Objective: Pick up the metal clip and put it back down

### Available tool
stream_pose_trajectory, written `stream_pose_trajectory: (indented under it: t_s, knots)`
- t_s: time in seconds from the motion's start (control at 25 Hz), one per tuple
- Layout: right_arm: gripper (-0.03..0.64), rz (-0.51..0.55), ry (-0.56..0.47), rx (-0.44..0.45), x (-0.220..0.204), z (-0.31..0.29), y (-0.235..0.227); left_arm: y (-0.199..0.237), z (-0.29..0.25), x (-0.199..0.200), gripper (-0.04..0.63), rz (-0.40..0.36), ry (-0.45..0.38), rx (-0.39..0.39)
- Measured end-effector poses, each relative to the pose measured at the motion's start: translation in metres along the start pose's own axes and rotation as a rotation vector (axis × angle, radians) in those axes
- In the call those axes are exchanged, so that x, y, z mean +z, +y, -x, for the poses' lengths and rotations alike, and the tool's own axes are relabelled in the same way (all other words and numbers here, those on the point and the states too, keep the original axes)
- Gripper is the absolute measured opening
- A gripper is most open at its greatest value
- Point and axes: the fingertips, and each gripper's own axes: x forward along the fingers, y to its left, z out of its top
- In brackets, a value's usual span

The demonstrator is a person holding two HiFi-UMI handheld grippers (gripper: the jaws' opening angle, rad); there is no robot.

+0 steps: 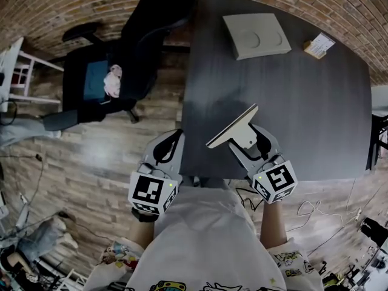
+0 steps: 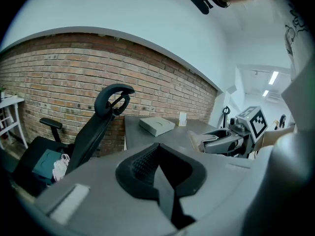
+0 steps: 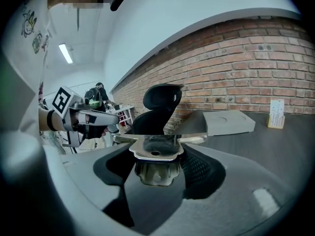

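The metal clip (image 1: pixel 233 128), a wide shiny clip with a long flat bar, hangs just above the dark table (image 1: pixel 303 102) near its front edge. My right gripper (image 1: pixel 245 139) is shut on it. In the right gripper view the clip's handles (image 3: pixel 156 149) sit between the wide-set jaws of that gripper (image 3: pixel 156 168), with the bar lying crosswise. My left gripper (image 1: pixel 167 147) is shut and holds nothing; it is just left of the table's front corner, over the floor. In the left gripper view its jaws (image 2: pixel 160 173) meet, and the right gripper (image 2: pixel 226 141) shows at the right.
A flat white box (image 1: pixel 256 35) lies at the back of the table with a small card stand (image 1: pixel 319 45) to its right. A black office chair (image 1: pixel 121 59) stands left of the table. Cables lie on the floor at lower right.
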Motion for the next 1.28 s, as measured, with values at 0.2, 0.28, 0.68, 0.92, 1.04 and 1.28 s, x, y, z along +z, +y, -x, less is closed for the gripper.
stream_pose_trajectory:
  t_s: [0.2, 0.28, 0.68, 0.92, 1.04, 1.28]
  knots:
    - [0.288, -0.008, 0.056, 0.041, -0.02, -0.02, 0.004, 0.001, -0.005, -0.004, 0.009, -0.003, 0.007, -0.008]
    - [0.288, -0.015, 0.068, 0.048, -0.027, -0.026, 0.005, 0.002, -0.005, -0.007, 0.009, -0.001, 0.009, -0.008]
    - [0.29, -0.033, 0.131, 0.075, -0.059, -0.054, 0.008, 0.006, -0.006, -0.024, 0.009, 0.021, 0.032, -0.009]
    - [0.29, -0.007, 0.173, 0.09, -0.076, -0.067, 0.009, 0.003, -0.01, -0.033, 0.009, 0.029, 0.043, -0.018]
    - [0.29, 0.011, 0.186, 0.097, -0.082, -0.074, 0.009, 0.0, -0.011, -0.036, 0.009, 0.022, 0.05, -0.029]
    - [0.29, 0.032, 0.211, 0.093, -0.094, -0.083, 0.005, 0.0, -0.009, -0.042, 0.009, 0.034, 0.063, -0.024]
